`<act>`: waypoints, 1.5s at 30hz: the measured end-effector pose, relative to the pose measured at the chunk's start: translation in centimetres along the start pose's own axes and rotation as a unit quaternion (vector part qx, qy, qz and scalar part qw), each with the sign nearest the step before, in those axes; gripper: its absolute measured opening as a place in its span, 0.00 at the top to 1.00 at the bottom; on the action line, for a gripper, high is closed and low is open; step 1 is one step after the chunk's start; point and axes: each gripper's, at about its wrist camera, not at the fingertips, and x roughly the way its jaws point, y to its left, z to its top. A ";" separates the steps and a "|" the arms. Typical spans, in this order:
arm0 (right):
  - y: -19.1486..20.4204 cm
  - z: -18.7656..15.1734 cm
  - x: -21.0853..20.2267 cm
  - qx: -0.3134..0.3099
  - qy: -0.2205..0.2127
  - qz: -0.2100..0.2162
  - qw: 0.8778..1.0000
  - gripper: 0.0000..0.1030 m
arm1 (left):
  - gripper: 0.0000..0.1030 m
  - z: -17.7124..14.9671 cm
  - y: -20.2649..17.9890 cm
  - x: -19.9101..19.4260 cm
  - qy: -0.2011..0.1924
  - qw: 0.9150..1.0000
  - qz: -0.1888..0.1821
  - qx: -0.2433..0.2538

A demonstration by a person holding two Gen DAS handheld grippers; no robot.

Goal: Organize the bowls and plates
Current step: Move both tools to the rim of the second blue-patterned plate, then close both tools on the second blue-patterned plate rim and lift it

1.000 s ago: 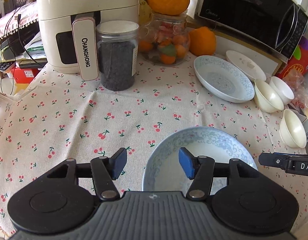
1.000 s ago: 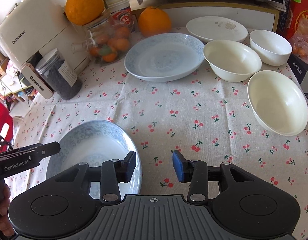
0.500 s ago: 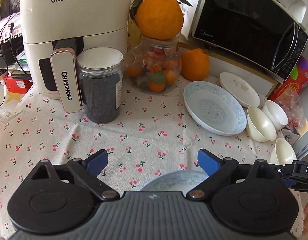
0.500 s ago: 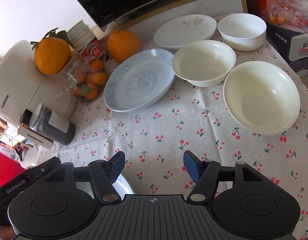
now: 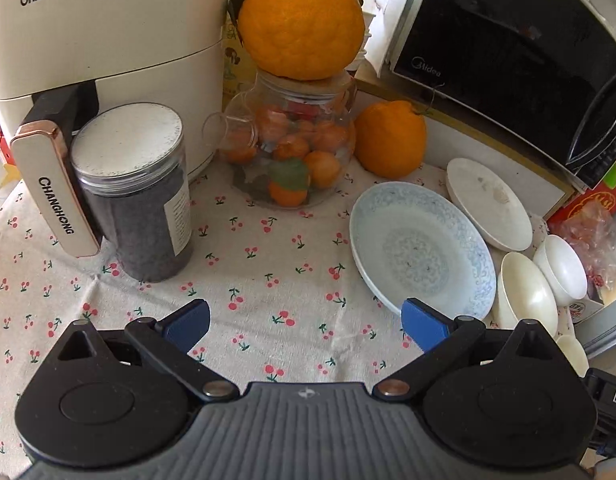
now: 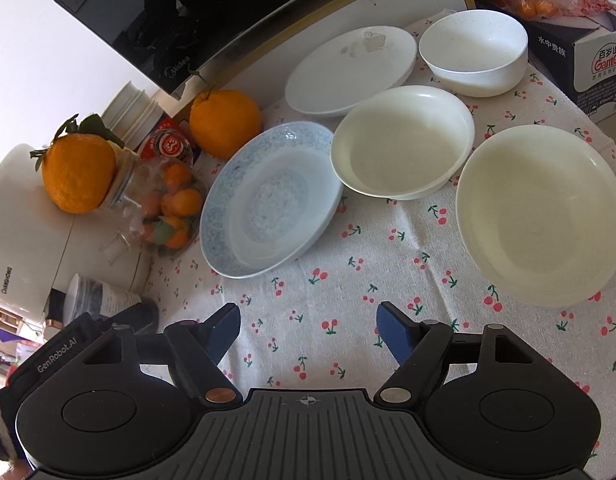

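A pale blue patterned plate [image 5: 421,250] [image 6: 268,200] lies on the cherry-print tablecloth [image 5: 268,280], with a white plate [image 5: 487,204] [image 6: 351,70] behind it. Beside them stand a cream bowl [image 6: 401,142] [image 5: 527,294], a white bowl [image 6: 473,50] [image 5: 563,268] and a larger cream bowl [image 6: 541,214]. My left gripper [image 5: 304,322] hangs wide open above bare cloth, left of the blue plate. My right gripper [image 6: 308,328] is over the cloth in front of the dishes; its jaws are opening, with nothing between them.
A cream air fryer [image 5: 104,40], a jar of dark grains [image 5: 136,192], a glass jar of small oranges [image 5: 292,148] topped by a big orange [image 5: 300,16], another orange [image 5: 389,138], a microwave [image 5: 507,52] and a carton [image 6: 587,60] crowd the table's back and right side.
Both grippers opened wide and moved forward, away from a second blue plate that lay under them; that plate has left both views. The right wrist view rolled.
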 end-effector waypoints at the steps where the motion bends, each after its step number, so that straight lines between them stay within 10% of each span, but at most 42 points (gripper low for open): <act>1: 0.0 0.2 0.4 0.005 0.000 0.001 1.000 0.26 | 0.01 0.3 -0.4 0.5 0.001 1.000 0.002 0.005; 7: 0.0 1.2 2.6 0.040 0.013 0.014 0.999 0.26 | 0.04 1.5 -1.7 3.4 0.003 1.000 0.002 0.016; 24: 0.1 2.6 6.9 0.075 -0.019 -0.020 0.997 0.47 | 0.53 2.8 -1.7 8.6 0.024 0.999 -0.025 -0.022; 45: 1.1 3.0 7.9 0.037 -0.060 -0.064 0.995 0.74 | 0.65 2.7 -3.5 10.3 -0.001 0.998 -0.009 0.057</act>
